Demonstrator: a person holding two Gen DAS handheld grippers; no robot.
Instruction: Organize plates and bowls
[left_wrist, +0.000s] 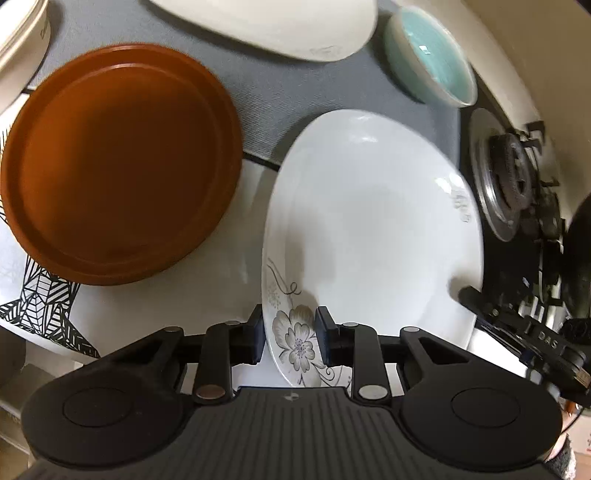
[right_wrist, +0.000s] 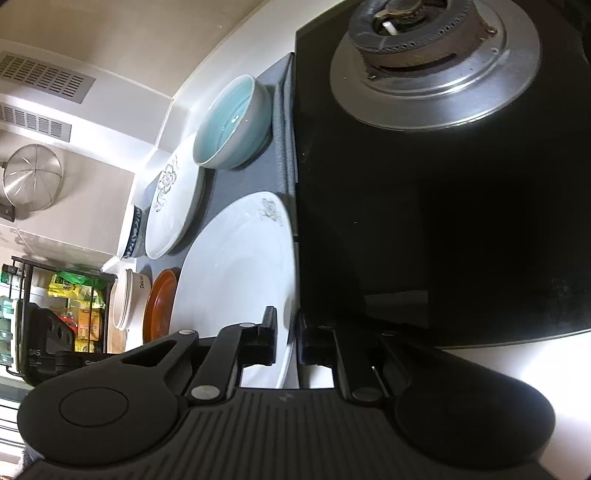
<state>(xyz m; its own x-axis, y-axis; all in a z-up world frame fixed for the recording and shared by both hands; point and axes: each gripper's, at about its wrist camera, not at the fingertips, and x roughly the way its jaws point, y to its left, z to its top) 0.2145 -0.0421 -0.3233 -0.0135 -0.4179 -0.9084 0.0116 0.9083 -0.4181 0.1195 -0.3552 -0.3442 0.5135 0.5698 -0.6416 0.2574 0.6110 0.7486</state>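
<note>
A large white plate with a grey flower print (left_wrist: 369, 206) lies partly on the grey mat (left_wrist: 295, 92), beside the stove. My left gripper (left_wrist: 290, 334) points down over the plate's near rim. Its jaws stand narrow, one finger outside the edge and one over the flower, and I see no clear squeeze. My right gripper (right_wrist: 288, 338) is shut on the opposite rim of the same plate (right_wrist: 236, 266), one finger above it and one below. That gripper's fingertip (left_wrist: 467, 295) shows at the plate's right edge. A brown plate (left_wrist: 118, 162) sits to the left.
A teal bowl (left_wrist: 432, 55) and a second flowered plate (left_wrist: 266, 26) sit further back on the mat. A blue-patterned bowl (right_wrist: 133, 236) and a white tub (right_wrist: 129, 299) stand beyond them. The black stovetop (right_wrist: 443, 221) with its gas burner (right_wrist: 432, 62) borders the plate's right side.
</note>
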